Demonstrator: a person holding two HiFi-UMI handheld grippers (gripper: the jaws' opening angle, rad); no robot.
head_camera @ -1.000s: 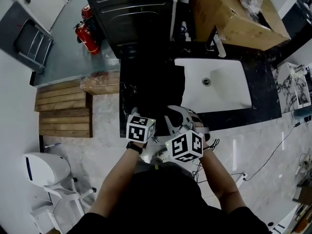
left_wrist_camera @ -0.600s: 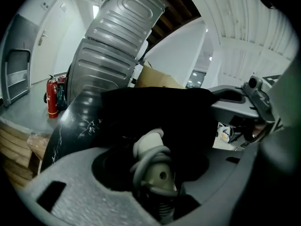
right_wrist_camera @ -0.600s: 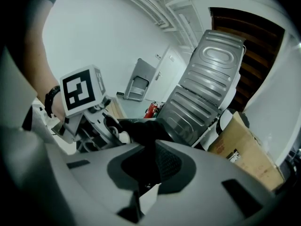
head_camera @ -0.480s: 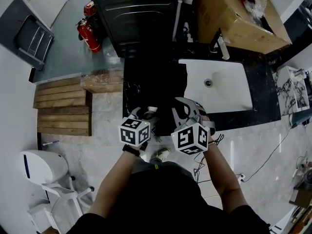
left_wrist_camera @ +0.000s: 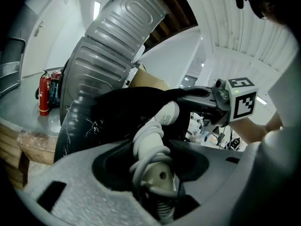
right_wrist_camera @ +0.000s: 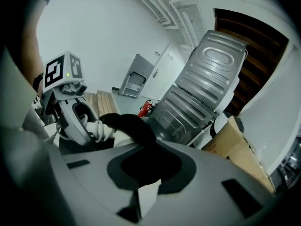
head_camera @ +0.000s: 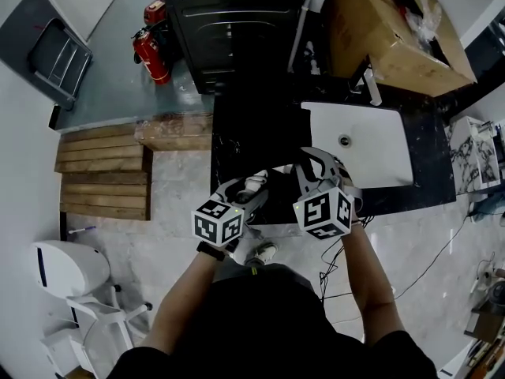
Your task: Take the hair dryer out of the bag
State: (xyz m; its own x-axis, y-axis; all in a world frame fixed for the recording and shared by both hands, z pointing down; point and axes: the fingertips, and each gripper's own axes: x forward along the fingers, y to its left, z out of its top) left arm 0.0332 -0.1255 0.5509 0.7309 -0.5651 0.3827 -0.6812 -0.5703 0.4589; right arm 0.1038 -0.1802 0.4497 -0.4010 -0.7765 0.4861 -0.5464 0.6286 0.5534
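A white hair dryer [left_wrist_camera: 157, 135] with its cord wound round the handle sits between the jaws of my left gripper [left_wrist_camera: 155, 173], which is shut on it. In the head view the hair dryer [head_camera: 254, 186] pokes out past the left gripper [head_camera: 246, 196], over the edge of the black counter [head_camera: 237, 144]. A black bag [right_wrist_camera: 134, 128] hangs in front of my right gripper [right_wrist_camera: 143, 173], shut on its fabric. The bag [left_wrist_camera: 124, 109] lies just behind the dryer's head. The right gripper [head_camera: 314, 172] is held close beside the left one.
A white sink [head_camera: 371, 160] is set in the counter to the right. Behind stand a dark ribbed appliance [head_camera: 237, 22] and an open cardboard box [head_camera: 394, 30]. Red fire extinguishers [head_camera: 151, 54], a wooden pallet [head_camera: 102, 176] and a white stool [head_camera: 71, 271] are on the left; cables [head_camera: 418, 263] trail on the floor.
Both grippers have moved up and to the right in the head view. The left gripper has rolled, and more of the white dryer now shows beyond it.
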